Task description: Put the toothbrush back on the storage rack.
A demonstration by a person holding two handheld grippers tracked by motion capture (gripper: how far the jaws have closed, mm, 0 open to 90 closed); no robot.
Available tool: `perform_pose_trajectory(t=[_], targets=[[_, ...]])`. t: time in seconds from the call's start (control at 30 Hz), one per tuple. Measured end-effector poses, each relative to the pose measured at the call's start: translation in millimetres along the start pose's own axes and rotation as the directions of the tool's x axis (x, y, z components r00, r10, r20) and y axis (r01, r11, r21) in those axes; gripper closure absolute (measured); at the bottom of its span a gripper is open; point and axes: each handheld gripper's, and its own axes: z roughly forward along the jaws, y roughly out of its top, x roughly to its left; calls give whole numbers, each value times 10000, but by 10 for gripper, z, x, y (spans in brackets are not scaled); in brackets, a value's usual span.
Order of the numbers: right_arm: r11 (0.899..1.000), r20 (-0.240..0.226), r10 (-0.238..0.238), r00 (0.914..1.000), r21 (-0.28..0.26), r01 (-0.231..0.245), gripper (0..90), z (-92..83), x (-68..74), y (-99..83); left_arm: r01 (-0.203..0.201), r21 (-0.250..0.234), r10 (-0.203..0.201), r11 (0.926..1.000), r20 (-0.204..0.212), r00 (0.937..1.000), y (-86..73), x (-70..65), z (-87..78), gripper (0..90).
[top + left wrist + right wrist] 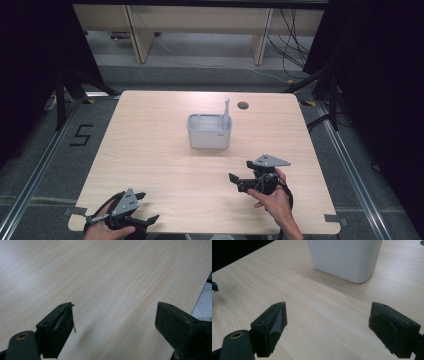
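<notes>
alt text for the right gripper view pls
Two open black jaws of the right gripper frame bare light-wood table. Ahead stands the lower part of a white bin, casting a soft shadow toward the camera.

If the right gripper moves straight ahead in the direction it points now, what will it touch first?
Most likely the white container. The right gripper is open, with bare table between its jaws and the container just ahead, slightly right of centre. Depth is hard to judge, so a glancing contact is possible.

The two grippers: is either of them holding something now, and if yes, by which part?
Nothing is held. The left gripper and the right gripper both have their jaws wide apart over the bare table.
</notes>
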Motion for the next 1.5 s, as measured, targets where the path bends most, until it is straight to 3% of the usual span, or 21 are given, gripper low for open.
perform_pose_trajectory(t=[0.17, 0.27, 0.3, 0.33, 0.37, 0.4, 0.47, 0.5, 0.53, 0.57, 0.6, 0.63, 0.67, 0.73, 0.77, 0.8, 1.03, 1.07, 1.1, 1.37, 1.5], targets=[[9998, 164, -180, 9997, 47, 180, 158, -36, 15, -39, 17, -7, -17, 10000, -4, 10000, 1, -1, -4, 147], [9996, -38, -197, 9998, 187, 198, 158, -39, 32, -61, 5, -24, -5, 10000, -6, 10000, 0, 2, -2, 147], [9996, 127, 148, 9998, 246, -151, 158, -55, 66, -75, 36, -30, -36, 10000, -16, 10000, 2, -1, -1, 147], [9991, 186, -383, 9991, 165, 380, 158, -48, 36, -80, -7, 9, 7, 10000, 28, 10000, 4, 2, -5, 147], [9991, 235, 200, 9995, 358, -208, 159, -78, 80, -93, 2, -12, -2, 10000, 44, 10000, 4, 0, -6, 147], [9992, 162, -316, 9994, 259, 312, 158, -71, 45, -104, 31, -12, -31, 10000, 57, 10000, 4, -2, -6, 147], [9990, 85, 81, 9999, 432, -85, 159, -85, 77, -129, -48, 1, 48, 10000, 0, 10000, 4, 6, -3, 147], [9989, 288, -211, 9994, 422, 199, 159, -84, 69, -139, -13, 8, 13, 10000, 1, 10000, 6, 1, -3, 147], [9986, 337, -13, 9994, 521, -5, 160, -95, 79, -148, -22, 22, 22, 10000, 8, 10000, 6, 0, -3, 147], [9987, 344, -240, 9991, 454, 224, 160, -119, 68, -155, -107, 86, 107, 9999, 26, 9999, 9, 6, -8, 147], [9989, 282, 70, 9996, 466, -83, 160, -121, 85, -173, -1, -14, 1, 10000, 33, 10000, 6, -2, -5, 147], [9980, 182, -231, 9996, 600, 220, 161, -128, 63, -180, 54, -44, -54, 10000, -15, 10000, 5, -7, -4, 147], [9981, 269, 109, 9996, 599, -125, 161, -138, 86, -199, -1, -23, 1, 10000, 18, 10000, 6, -2, -7, 147], [9982, 337, -164, 9993, 579, 144, 161, -150, 68, -219, 37, -24, -37, 10000, 39, 10000, 4, -10, -9, 147], [9971, 391, 320, 9987, 681, -346, 161, -161, 113, -231, 105, 76, -106, 9999, 135, 9999, 5, -8, -11, 147], [9973, 313, -306, 9990, 681, 285, 161, -162, 68, -238, -18, 93, 17, 10000, 120, 9999, 8, -1, -13, 147], [9955, 183, -392, 9991, 867, 375, 159, -193, 102, -303, -111, 125, 111, 9999, 0, 9999, 10, 8, -12, 147], [9942, 275, -180, 9995, 1069, 150, 159, -212, 129, -313, -153, 136, 153, 9998, 7, 9999, 11, 9, -13, 147], [9945, 201, -436, 9988, 967, 415, 159, -207, 115, -318, -81, 116, 81, 9999, 31, 10000, 10, 5, -12, 147], [9841, 346, -832, 9959, 1605, 766, 159, -259, 150, -395, 17, -66, -18, 10000, -75, 10000, 6, -6, -9, 147], [9834, 419, -468, 9980, 1774, 387, 159, -293, 184, -429, 30, -58, -30, 10000, -83, 10000, 6, -5, -8, 147]])
